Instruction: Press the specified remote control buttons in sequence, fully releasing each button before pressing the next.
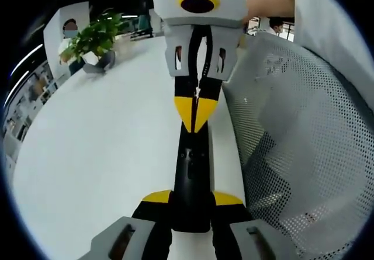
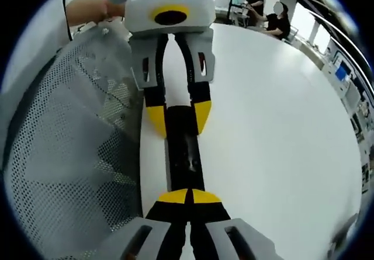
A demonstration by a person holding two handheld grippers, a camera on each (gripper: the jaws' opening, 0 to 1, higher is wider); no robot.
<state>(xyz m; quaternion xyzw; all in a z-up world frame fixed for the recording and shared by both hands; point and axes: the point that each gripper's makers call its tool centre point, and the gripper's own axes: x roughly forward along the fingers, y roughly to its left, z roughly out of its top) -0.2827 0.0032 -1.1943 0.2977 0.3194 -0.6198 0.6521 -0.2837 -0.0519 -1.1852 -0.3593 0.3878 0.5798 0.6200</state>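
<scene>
A slim black remote control (image 1: 191, 166) lies lengthwise above the white table's edge, held at its near end between the yellow-tipped jaws of my left gripper (image 1: 191, 198), which is shut on it. My right gripper (image 1: 196, 113) comes in from the top with its yellow tips closed together, resting on the remote's far end. In the right gripper view, my right gripper (image 2: 188, 197) has its tips pressed together on the remote (image 2: 182, 155). There the left gripper (image 2: 178, 117) clamps the remote's other end from both sides.
The white table (image 1: 105, 143) spreads to the left, with a potted plant (image 1: 96, 38) at its far end. A grey mesh chair back (image 1: 292, 155) stands close beside the remote. People sit at the table's far side (image 2: 274, 17). A hand (image 2: 87, 9) holds the left gripper.
</scene>
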